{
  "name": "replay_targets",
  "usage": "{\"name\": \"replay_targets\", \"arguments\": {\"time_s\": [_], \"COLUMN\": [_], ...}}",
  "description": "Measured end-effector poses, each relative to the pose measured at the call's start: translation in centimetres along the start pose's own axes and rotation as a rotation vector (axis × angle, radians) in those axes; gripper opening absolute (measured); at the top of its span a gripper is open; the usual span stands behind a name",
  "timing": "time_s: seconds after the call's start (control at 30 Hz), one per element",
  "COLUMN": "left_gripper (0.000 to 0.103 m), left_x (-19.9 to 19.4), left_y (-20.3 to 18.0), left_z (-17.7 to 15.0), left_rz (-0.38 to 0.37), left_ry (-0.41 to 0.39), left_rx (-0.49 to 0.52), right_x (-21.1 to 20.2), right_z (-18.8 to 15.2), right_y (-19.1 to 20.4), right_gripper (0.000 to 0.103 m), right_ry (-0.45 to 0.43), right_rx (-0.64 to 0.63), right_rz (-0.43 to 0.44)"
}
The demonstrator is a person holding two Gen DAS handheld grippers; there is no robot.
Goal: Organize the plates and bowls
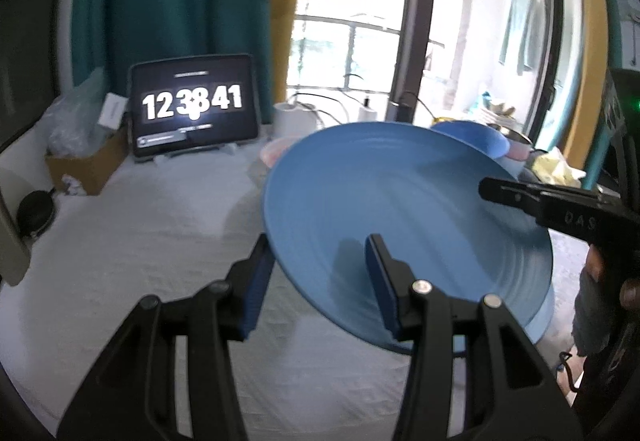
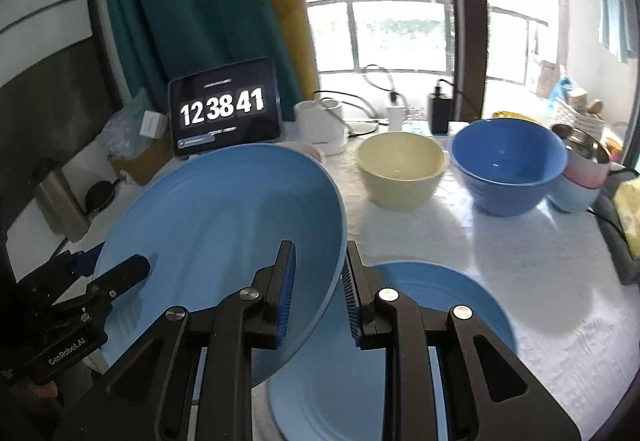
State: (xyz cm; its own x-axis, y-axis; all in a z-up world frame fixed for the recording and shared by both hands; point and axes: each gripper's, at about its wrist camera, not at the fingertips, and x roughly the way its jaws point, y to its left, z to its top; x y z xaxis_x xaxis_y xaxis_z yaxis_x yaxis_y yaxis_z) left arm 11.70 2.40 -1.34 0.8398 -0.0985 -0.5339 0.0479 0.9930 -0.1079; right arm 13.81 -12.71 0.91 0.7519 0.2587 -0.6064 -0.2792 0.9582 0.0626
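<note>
Both grippers hold one blue plate (image 2: pixel 224 225) tilted above the table (image 2: pixel 500 261): our left gripper (image 1: pixel 320 261) pinches its left rim, our right gripper (image 2: pixel 318 273) pinches its right rim. Under it we see a second blue plate (image 2: pixel 440 305) lying flat. Going right, a cream bowl (image 2: pixel 402 171) and a blue bowl (image 2: pixel 508 165) stand empty, then some stacked pastel bowls (image 2: pixel 580 181), perhaps with a metal one on top. Behind, a tablet (image 2: pixel 224 113) shows a clock.
</note>
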Motion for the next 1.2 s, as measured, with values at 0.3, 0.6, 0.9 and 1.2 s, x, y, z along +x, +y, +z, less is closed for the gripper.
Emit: {"name": "replay_targets", "arguments": {"time_s": [0.3, 0.6, 0.9, 1.2], "left_gripper": [0.048, 0.048, 0.048, 0.048], "left_x": [1.2, 2.1, 3.1, 4.8], "left_y": [-4.5, -7.1, -9.0, -11.1], "left_z": [-0.7, -1.0, -1.6, -3.2], "left_rz": [-0.068, -0.104, -0.134, -0.151], "left_ry": [0.042, 0.067, 0.103, 0.165], "left_rx": [0.063, 0.103, 0.14, 0.182], "right_x": [-1.9, -2.7, -2.9, -2.6], "right_z": [-2.3, -4.0, -5.5, -7.4], "right_y": [-4.5, -7.1, -8.7, -11.0], "right_gripper": [0.025, 0.025, 0.025, 0.025], "right_ry": [0.001, 0.011, 0.028, 0.072], "right_rx": [0.075, 0.124, 0.16, 0.207], "right_rz": [-0.054, -0.087, -0.116, -0.138]}}
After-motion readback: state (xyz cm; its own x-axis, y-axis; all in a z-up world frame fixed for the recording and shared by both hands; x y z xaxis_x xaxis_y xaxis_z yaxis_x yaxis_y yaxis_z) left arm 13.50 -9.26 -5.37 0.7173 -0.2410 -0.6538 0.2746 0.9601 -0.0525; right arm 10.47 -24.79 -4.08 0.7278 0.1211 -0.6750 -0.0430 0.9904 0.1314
